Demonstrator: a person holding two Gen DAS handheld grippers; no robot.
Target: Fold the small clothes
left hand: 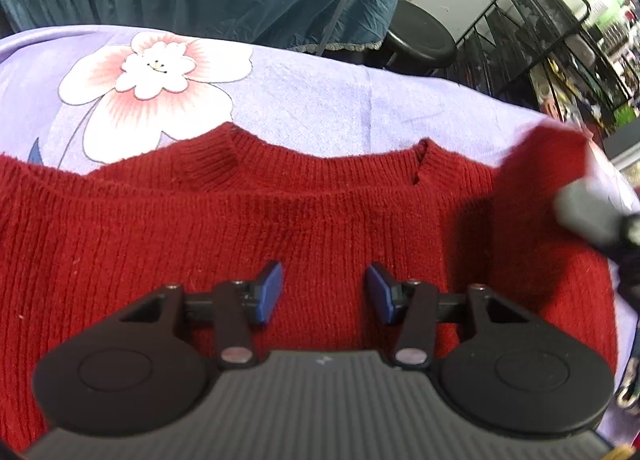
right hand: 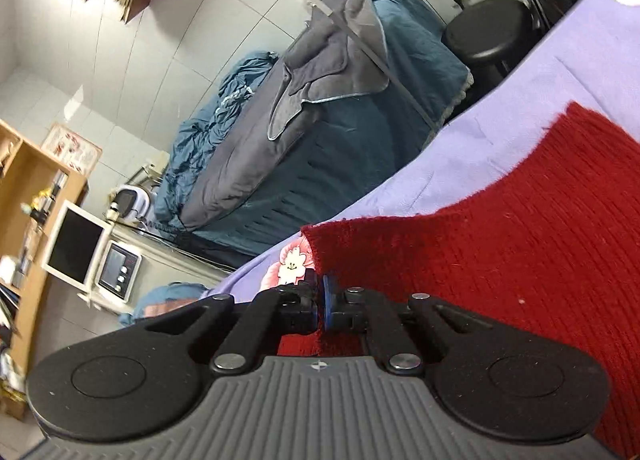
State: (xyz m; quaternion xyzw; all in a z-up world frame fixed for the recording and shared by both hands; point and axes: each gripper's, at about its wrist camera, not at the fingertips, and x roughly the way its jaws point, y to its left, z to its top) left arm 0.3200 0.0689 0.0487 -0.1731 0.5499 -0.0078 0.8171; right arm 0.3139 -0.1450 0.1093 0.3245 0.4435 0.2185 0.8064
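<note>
A red knit sweater [left hand: 280, 220] lies flat on a lavender cloth [left hand: 320, 92] printed with flowers, its ribbed neckline [left hand: 320, 168] toward the far side. My left gripper [left hand: 324, 292] points down over the chest of the sweater, its blue pads apart with only flat knit beneath them. At the right edge, the blurred grey right gripper [left hand: 588, 212] holds a raised fold of the sweater's right side [left hand: 540, 164]. In the right wrist view, my right gripper [right hand: 321, 296] is shut on the sweater's edge [right hand: 320, 244], which rises off the cloth [right hand: 460, 156].
A bed with a teal cover and grey blanket [right hand: 320, 120] stands beyond the cloth's far edge. A black stool [left hand: 420, 40] and a black metal rack [left hand: 540, 20] stand at the far right. A monitor [right hand: 76, 244] and wooden shelves stand across the room.
</note>
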